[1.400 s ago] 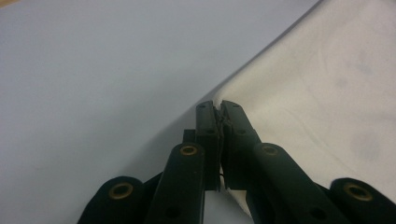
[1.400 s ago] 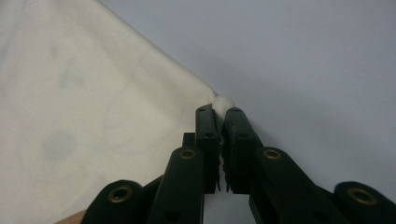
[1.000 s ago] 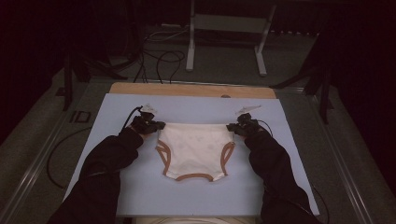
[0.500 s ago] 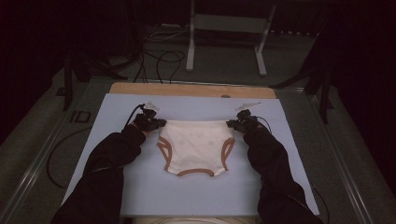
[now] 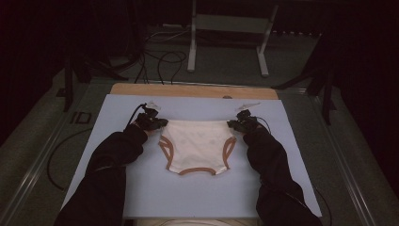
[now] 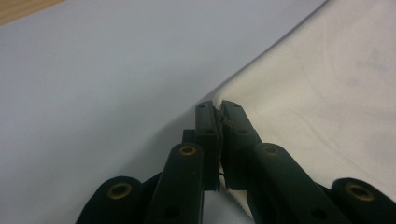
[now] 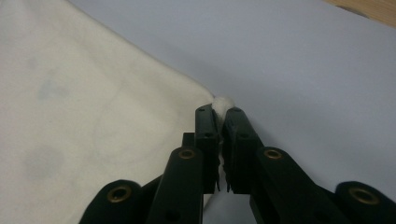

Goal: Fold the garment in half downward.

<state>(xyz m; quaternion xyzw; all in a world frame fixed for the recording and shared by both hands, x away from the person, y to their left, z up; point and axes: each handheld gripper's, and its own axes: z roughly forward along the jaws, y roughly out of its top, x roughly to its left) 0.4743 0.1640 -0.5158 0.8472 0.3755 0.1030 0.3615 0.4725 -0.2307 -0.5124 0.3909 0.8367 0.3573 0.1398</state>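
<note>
Cream underpants (image 5: 196, 145) with tan trim lie flat, waistband far, on the mat (image 5: 197, 197).

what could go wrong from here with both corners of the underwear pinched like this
1. Each hand-held gripper, left and right, pinches only the very tip of a waistband corner of the underwear; a pull could slip the fabric free.
2. The garment lies stretched flat on the blue mat between them; uneven pulling might skew or wrinkle it.

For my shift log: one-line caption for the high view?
Left gripper and right gripper pinch cream underpants by the waistband corners on a pale-blue mat.
</note>
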